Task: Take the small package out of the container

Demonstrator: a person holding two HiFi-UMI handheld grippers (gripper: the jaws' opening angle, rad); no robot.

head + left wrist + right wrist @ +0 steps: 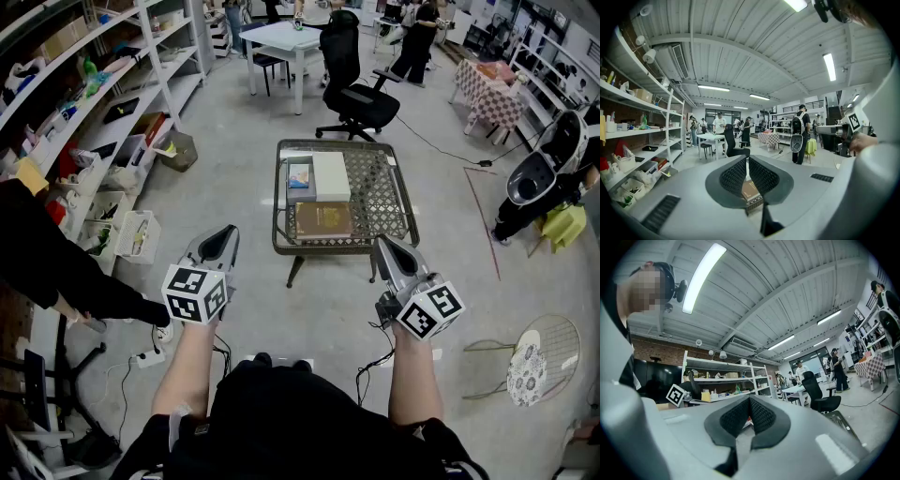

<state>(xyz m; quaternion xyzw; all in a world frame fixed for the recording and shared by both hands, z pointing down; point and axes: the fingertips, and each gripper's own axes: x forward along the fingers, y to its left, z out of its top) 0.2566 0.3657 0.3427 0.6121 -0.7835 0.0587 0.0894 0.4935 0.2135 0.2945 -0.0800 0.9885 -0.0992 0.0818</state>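
Note:
A wire-mesh basket table (384,202) stands on the floor ahead of me. In it lie a small blue-and-white package (300,177), a white box (330,175) and a brown box (323,221). My left gripper (229,233) hovers short of the basket's front left corner, shut and empty. My right gripper (381,243) sits just before the front right rim, also shut with nothing in it. In the left gripper view the closed jaws (746,164) point at the brown box (751,190). The right gripper view shows closed jaws (749,403) and part of the basket (843,420).
Shelving (94,112) full of bins runs along the left. A black office chair (356,89) and a white table (281,42) stand beyond the basket. A person's dark sleeve (56,272) reaches in at left. A power strip (150,356) and a wire stool (530,361) are on the floor.

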